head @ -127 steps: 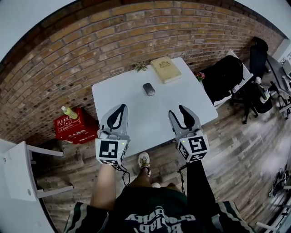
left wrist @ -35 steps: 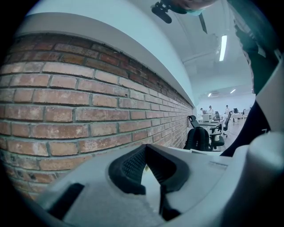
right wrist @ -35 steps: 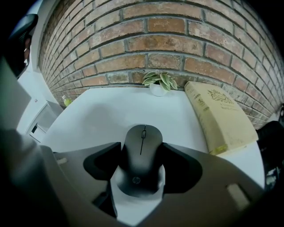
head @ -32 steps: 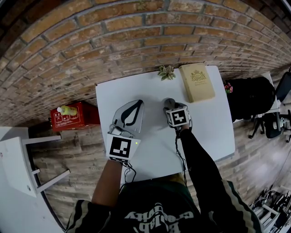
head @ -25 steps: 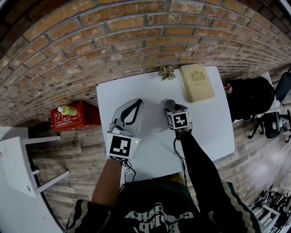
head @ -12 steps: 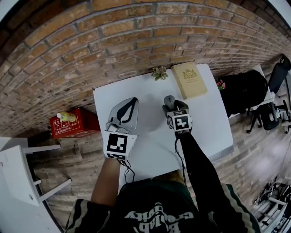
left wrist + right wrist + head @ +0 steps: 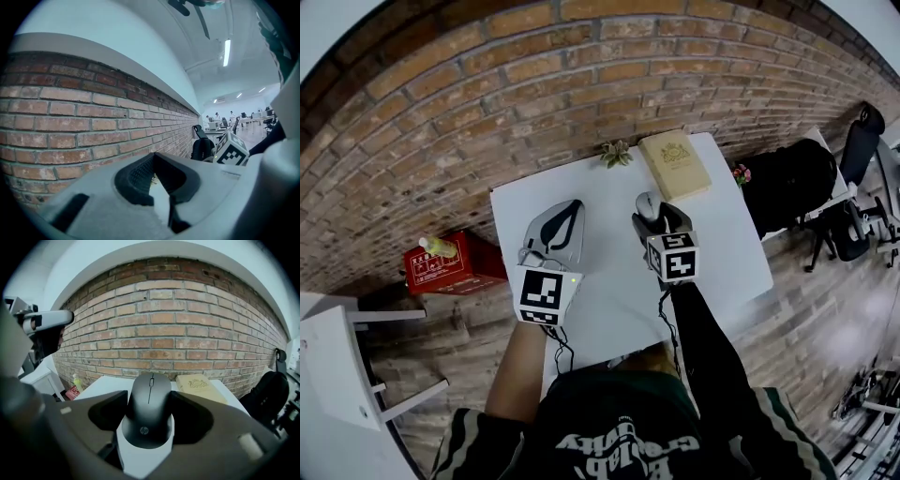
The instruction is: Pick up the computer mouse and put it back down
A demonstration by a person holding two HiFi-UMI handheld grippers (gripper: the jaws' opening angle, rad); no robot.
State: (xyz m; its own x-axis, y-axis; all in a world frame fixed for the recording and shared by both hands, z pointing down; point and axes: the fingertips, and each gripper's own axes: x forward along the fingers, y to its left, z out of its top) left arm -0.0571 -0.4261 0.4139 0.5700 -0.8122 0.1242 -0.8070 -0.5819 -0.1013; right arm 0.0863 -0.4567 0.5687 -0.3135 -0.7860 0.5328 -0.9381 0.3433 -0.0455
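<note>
The computer mouse [image 7: 150, 411] between the dark jaws of the right gripper [image 7: 654, 214] was matte black, with a pale logo near its rear. The left gripper [image 7: 562, 217] was pale grey with black, finely ribbed pads. Both grippers bore black-and-white square markers. Beneath them the table [image 7: 609, 300] was plain white. Beyond the right gripper lay a tan book [image 7: 674, 164] with what looked like a gold emblem. The wall [image 7: 534, 84] ahead was red-brown brick with pale mortar. Left of the left gripper sat a red box [image 7: 455, 267].
</note>
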